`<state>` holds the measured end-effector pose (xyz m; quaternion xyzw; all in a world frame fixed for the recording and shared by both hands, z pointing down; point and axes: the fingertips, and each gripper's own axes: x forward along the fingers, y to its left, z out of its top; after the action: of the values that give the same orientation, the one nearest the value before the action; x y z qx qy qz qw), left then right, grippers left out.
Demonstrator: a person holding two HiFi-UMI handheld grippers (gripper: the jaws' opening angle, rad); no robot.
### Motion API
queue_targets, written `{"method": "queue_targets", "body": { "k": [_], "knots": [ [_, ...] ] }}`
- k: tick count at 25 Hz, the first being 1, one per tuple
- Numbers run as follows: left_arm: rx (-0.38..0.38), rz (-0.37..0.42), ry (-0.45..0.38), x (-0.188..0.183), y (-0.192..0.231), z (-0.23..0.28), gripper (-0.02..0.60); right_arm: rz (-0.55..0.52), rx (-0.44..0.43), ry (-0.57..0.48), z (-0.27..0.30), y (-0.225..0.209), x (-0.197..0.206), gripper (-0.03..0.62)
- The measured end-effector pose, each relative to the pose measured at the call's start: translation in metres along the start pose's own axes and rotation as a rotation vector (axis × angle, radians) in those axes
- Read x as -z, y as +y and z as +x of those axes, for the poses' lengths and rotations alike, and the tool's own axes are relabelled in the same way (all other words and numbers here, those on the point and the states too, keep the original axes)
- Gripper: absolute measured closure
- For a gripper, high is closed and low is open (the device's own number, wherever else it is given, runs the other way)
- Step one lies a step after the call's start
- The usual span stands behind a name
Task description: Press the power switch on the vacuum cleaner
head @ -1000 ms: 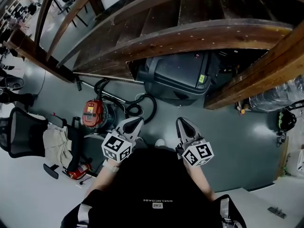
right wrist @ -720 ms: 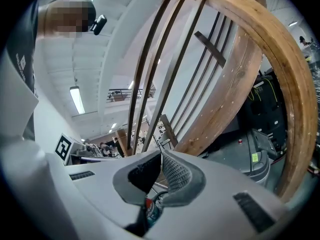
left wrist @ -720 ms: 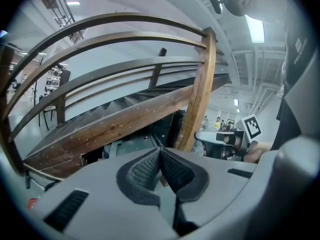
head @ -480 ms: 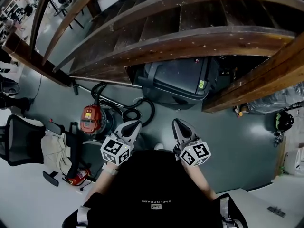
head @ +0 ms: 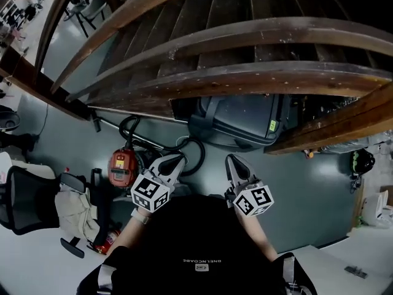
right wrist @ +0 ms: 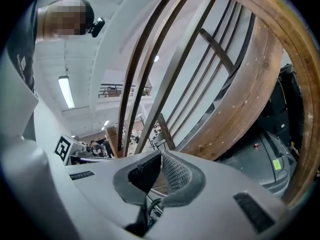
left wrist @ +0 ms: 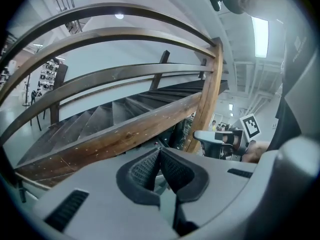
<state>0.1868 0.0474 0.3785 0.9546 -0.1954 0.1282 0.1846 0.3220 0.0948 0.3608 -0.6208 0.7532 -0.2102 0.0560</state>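
The vacuum cleaner (head: pixel 121 168) stands on the grey floor at the left of the head view, its top red-orange, its black hose (head: pixel 184 147) looped beside it toward the stairs. My left gripper (head: pixel 175 160) is held at chest height, to the right of the vacuum in the picture and apart from it, jaws shut on nothing. My right gripper (head: pixel 234 159) is level with it further right, also shut and empty. In the left gripper view the left gripper (left wrist: pixel 160 151) points at the wooden stairs. The right gripper (right wrist: pixel 161 155) faces the stair rails. Neither gripper view shows the vacuum.
A wooden staircase (head: pixel 245 48) with curved rails spans the top. A big black case (head: pixel 242 118) sits under it. A black office chair (head: pixel 24 195), a beige cloth (head: pixel 73 204) and a red extinguisher (head: pixel 105 238) lie at the left. A white table corner (head: pixel 344 263) is bottom right.
The head view has shifted, so the staircase fills more of the picture and the vacuum sits slightly lower. Both grippers stay shut in about the same place.
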Motion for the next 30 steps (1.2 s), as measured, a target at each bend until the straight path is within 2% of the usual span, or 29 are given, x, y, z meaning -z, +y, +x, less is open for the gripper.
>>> {"method": "queue_targets", "body": {
  "k": [7,15,18,22,30],
  "knots": [
    [-0.020,-0.023,-0.018,-0.013,0.085,-0.035,0.566,-0.015,0.002,0.014,0.076,0.038,0.005,0.565],
    [-0.089,-0.068,-0.045,-0.008,0.122,-0.063,0.567,-0.048,-0.073,0.057,0.121,0.066,0.010,0.565],
    [-0.142,-0.096,-0.062,-0.005,0.132,-0.071,0.568,-0.057,-0.112,0.095,0.134,0.071,0.013,0.565],
    [-0.228,-0.133,-0.094,-0.005,0.142,-0.084,0.566,-0.091,-0.207,0.148,0.156,0.080,0.018,0.565],
    [-0.446,-0.231,-0.151,0.004,0.156,-0.106,0.568,-0.148,-0.409,0.275,0.202,0.096,0.023,0.565]
  ]
}}
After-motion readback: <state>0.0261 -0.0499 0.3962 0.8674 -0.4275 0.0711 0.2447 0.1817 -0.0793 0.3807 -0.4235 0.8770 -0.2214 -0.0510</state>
